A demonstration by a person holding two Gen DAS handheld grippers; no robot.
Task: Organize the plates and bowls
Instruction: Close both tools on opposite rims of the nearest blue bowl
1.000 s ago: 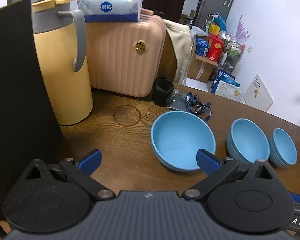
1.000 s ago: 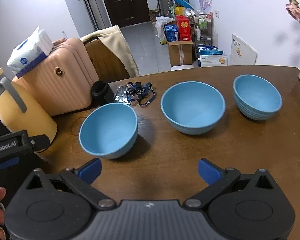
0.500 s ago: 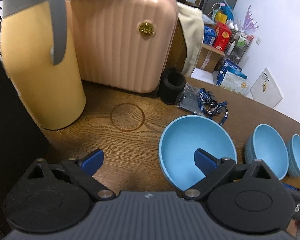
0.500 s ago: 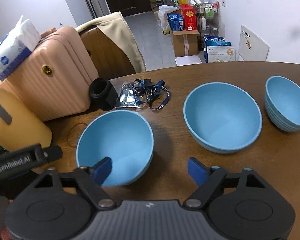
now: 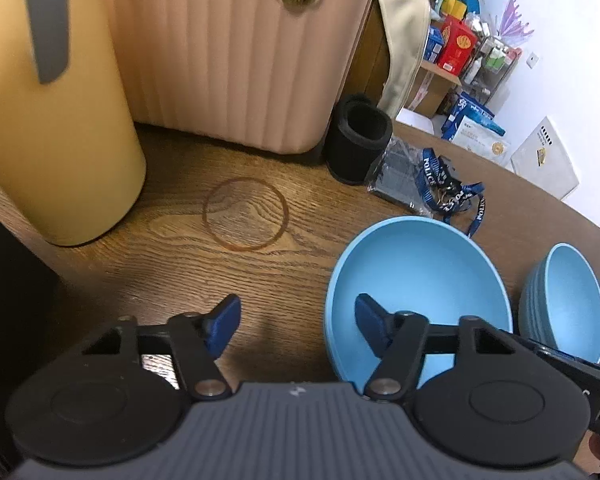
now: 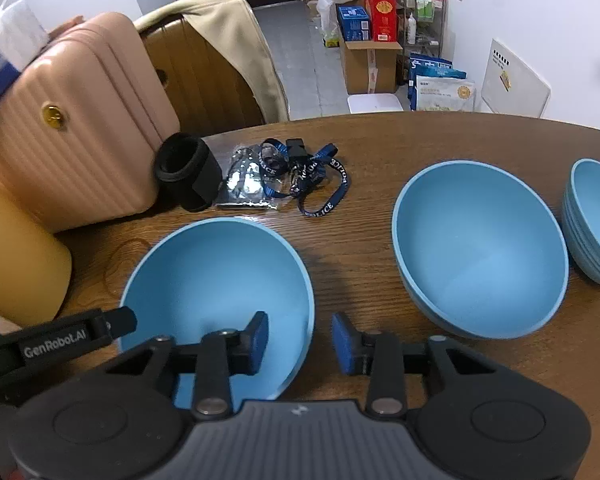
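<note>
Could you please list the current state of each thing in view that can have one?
Nearest bowl: upright, empty, rim between both grippers' fingers.
Middle bowl: upright, empty, untouched.
Stacked bowls: nested, upright.
Left gripper: jaws just closing, straddling the rim, not pressing.
Right gripper: jaws just closing, straddling the rim, not pressing.

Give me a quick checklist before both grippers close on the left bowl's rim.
1. Left gripper straddles the left bowl rim, one finger inside, one outside: ok.
2. Right gripper straddles the opposite rim: ok.
3. Pads pressing the rim: not ok; both sets of jaws have just been closing, but gaps remain.
4. Left bowl empty: ok.
5. Middle bowl empty, ready to receive a stacked bowl: ok.
6. Lanyard apart from the left bowl: ok.
</note>
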